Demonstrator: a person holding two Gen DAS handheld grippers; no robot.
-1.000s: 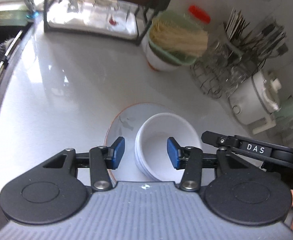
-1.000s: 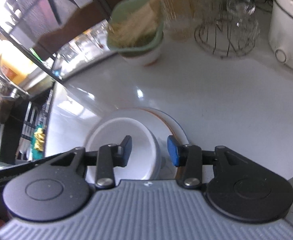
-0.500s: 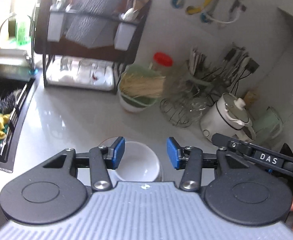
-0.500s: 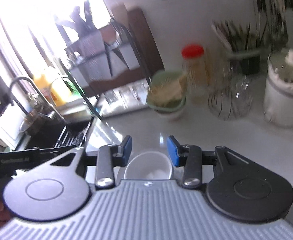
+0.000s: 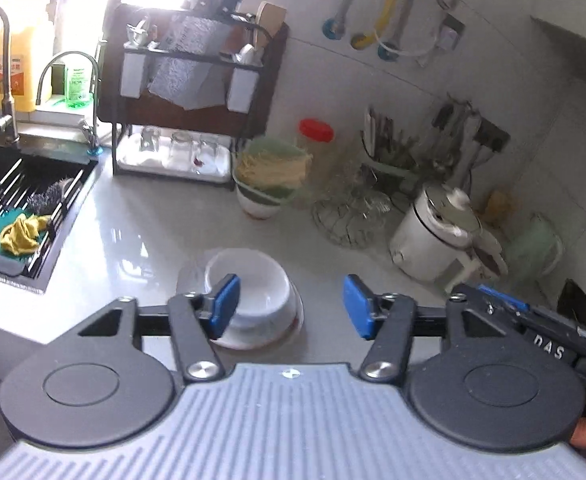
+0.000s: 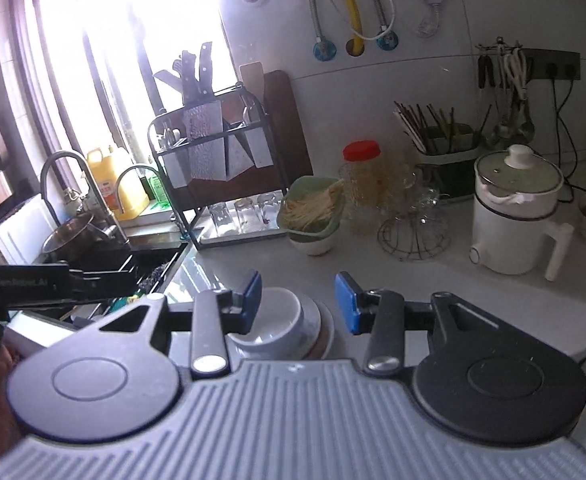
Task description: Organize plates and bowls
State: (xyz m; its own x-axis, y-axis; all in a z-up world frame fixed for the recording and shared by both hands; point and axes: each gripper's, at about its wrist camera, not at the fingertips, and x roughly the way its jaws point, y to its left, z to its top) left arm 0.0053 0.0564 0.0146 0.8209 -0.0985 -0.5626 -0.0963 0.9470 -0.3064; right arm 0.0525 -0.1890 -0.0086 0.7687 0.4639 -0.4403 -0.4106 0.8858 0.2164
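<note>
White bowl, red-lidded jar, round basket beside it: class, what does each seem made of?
White bowl: likely glazed ceramic, smooth and glossy. Red-lidded jar: clear plastic or glass; contents show through. Round basket: thin metal wire, open mesh.

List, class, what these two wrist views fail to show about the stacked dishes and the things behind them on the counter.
- Bowl stack: how many bowls; rims merge in both views.
- Plate underneath: near part hidden by the right tongs.
- Glasses on the wire stand: smeared by blur in the left view.
- Red-lidded jar: contents unclear behind glare.
- Sink: inside hidden by the left tongs' body in the right view.
</note>
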